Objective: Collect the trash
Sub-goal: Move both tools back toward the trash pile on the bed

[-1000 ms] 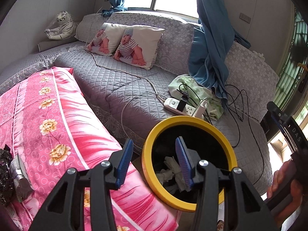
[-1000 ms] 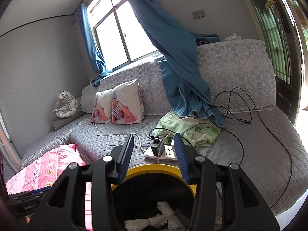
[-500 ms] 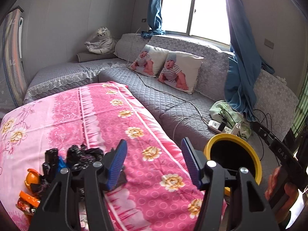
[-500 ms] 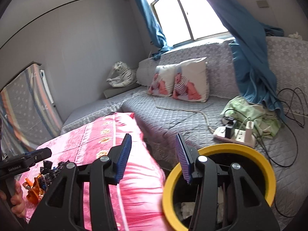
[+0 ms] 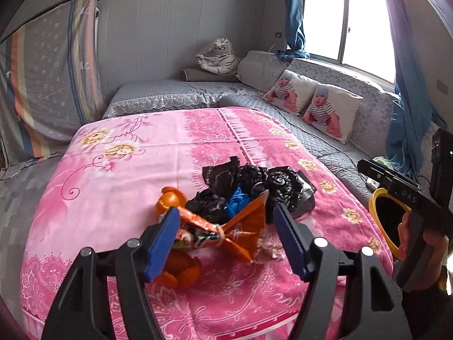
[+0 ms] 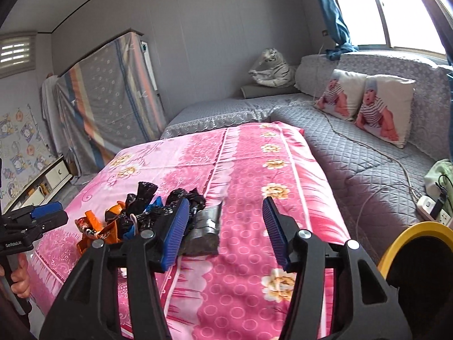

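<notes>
A pile of trash lies on the pink flowered cloth (image 5: 136, 153): crumpled black plastic bags (image 5: 254, 181), an orange snack wrapper (image 5: 240, 229), orange peel (image 5: 170, 198) and a grey foil packet (image 6: 205, 226). My left gripper (image 5: 226, 240) is open and empty, its blue pads either side of the orange wrapper, just above it. My right gripper (image 6: 225, 226) is open and empty, to the right of the pile (image 6: 147, 209), near the foil packet. The yellow-rimmed bin (image 5: 388, 221) stands at the table's right edge and shows in the right wrist view (image 6: 419, 243) too.
A grey quilted corner sofa (image 5: 325, 141) wraps behind and to the right, with two baby-print pillows (image 5: 314, 104), a tiger toy (image 5: 218, 56), a power strip with cables (image 6: 433, 209) and blue curtains (image 5: 407, 119). A covered panel (image 5: 48, 85) leans on the left wall.
Both grippers have swung left, away from the bin, to the trash pile on the pink cloth. The bin now sits at the right edge of both views. Both stay open.
</notes>
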### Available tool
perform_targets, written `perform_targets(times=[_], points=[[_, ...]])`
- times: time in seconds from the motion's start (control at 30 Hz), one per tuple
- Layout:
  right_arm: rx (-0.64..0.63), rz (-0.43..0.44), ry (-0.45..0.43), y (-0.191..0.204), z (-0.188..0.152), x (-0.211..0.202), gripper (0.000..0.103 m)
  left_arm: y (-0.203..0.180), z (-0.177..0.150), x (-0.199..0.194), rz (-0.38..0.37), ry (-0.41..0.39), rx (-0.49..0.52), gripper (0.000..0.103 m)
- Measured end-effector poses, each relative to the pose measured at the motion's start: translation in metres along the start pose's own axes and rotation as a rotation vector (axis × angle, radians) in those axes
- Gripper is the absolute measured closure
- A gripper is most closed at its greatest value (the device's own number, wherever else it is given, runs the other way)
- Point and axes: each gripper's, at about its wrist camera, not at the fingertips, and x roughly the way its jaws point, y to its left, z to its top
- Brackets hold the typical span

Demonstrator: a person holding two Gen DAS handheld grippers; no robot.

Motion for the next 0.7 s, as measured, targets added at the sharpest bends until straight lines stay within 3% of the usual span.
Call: perform_targets(times=[0.13,0.4,0.7], points=[[-0.05,0.052,0.075,0.023,-0.004,0.026,0.048,0.023,-0.021,-0.003,0.048,0.032,-0.007,0.037],[-0.156,0.11,0.174,0.062,-0.01,0.061,0.039,0.052,-0.045,0.006,0.072,0.107,-0.033,0.03],[-0.181,0.09,0.224,0.071,-0.013,0.085,0.039,0.06,-0.053,0.032,0.065,0.173,-0.028,0.027]])
